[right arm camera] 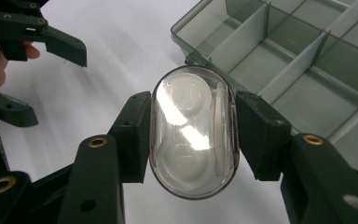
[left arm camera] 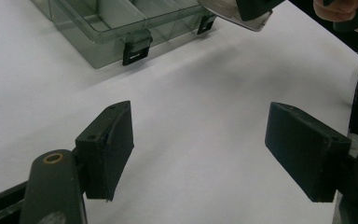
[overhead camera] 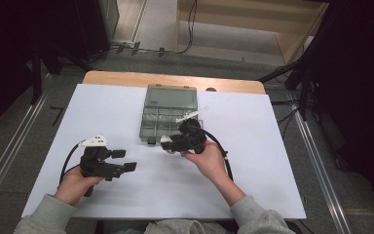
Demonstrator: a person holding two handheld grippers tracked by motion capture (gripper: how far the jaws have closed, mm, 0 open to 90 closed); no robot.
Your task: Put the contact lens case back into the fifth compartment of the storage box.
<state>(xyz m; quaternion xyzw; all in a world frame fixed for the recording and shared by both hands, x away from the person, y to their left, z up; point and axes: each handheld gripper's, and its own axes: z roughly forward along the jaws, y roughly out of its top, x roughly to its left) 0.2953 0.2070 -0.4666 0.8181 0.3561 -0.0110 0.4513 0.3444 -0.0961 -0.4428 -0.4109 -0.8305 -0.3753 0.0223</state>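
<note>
Nearest: person's two hands come in from 6 o'clock, grey sleeves at the table edge. Left tool sits at about 8 o'clock on the white table, jaws spread wide, nothing between them. In the left gripper view the two black pads stand well apart over bare table surface.

Right tool is near table centre, clenched on a clear oval plastic case with two round white wells inside. In the right gripper view the case is pinched at its two long sides, one pad on each, long axis running along the jaws. The case is glossy, with glare on the lid. It's held just off the near edge of the box; can't tell from the high view whether it touches the table. In the left gripper view it shows at 1 o'clock, raised above the surface with a shadow under it.

Just beyond, at 12 o'clock from the right tool: smoky grey translucent plastic organiser box with divided compartments, lid folded open away from the person. Two black latches on its near wall. The compartments seen in the right gripper view look empty.

Farther off: wooden table edge at 12 o'clock, then grey floor with cables.
</note>
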